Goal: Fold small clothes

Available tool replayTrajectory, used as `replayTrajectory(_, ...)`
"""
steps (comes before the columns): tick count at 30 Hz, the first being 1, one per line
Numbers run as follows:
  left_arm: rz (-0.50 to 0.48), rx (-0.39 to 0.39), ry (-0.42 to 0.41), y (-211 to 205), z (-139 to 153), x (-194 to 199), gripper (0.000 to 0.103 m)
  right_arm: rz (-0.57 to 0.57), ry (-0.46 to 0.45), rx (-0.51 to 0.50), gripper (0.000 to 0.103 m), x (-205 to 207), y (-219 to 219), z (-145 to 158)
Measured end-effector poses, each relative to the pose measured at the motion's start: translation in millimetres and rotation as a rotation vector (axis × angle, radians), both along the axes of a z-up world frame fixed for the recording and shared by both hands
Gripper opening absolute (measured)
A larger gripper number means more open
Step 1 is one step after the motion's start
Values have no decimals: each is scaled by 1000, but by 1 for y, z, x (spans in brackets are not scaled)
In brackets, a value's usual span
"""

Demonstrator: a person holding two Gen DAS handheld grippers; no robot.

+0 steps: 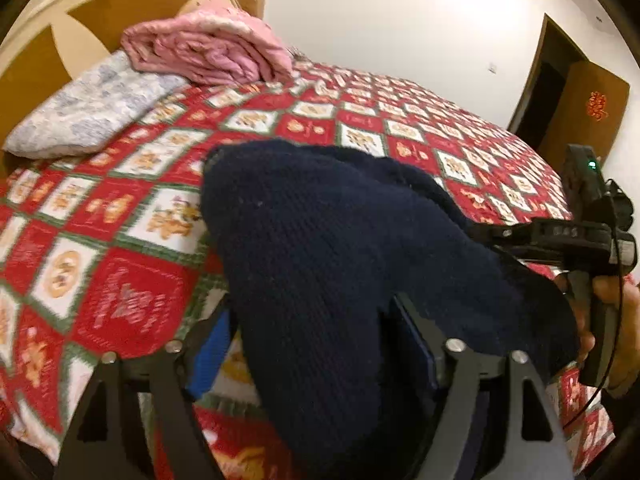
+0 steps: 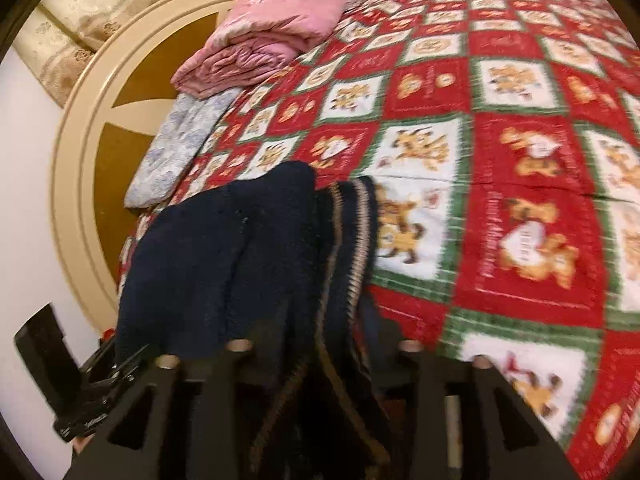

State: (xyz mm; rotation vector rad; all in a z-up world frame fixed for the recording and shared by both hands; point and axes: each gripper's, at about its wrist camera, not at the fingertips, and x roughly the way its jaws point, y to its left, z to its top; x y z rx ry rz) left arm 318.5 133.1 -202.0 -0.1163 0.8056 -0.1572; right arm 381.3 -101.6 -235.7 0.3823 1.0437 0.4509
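Observation:
A dark navy knit garment point(image 1: 320, 240) lies bunched on the red patchwork quilt point(image 1: 120, 280). In the right wrist view the garment point(image 2: 224, 260) shows a tan striped trim point(image 2: 356, 240) along one fold. My left gripper point(image 1: 312, 340) stands open and wide; the cloth lies between its jaws, and the blue pad point(image 1: 208, 352) on the left is clear of it. My right gripper point(image 2: 320, 344) is open too, with folds draped over and between its fingers, whose tips are hidden. A hand point(image 1: 608, 320) holds the right gripper's body point(image 1: 580, 236) at the garment's right end.
A folded pink blanket point(image 1: 208, 48) and a blue-white pillow point(image 1: 84, 112) lie by the round cream headboard point(image 1: 40, 40). A brown door point(image 1: 580, 100) stands in the far wall. The quilt point(image 2: 520, 160) stretches flat to the right of the garment.

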Motion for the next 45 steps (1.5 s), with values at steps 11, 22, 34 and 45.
replayTrajectory(11,139,3,-196,9,59,-105,102,-71,-272,-221,60,-131,-17,86)
replayTrajectory(22,92,-6,-337,-12,109,-145,103,-42,-432,-236,61,-226,12,141)
replayTrajectory(34,65,-16,-371,-22,121,-157,103,-49,-531,-259,61,-270,12,170)
replayTrajectory(45,69,4,-349,-22,119,-156,103,-34,-550,-269,62,-276,18,172)
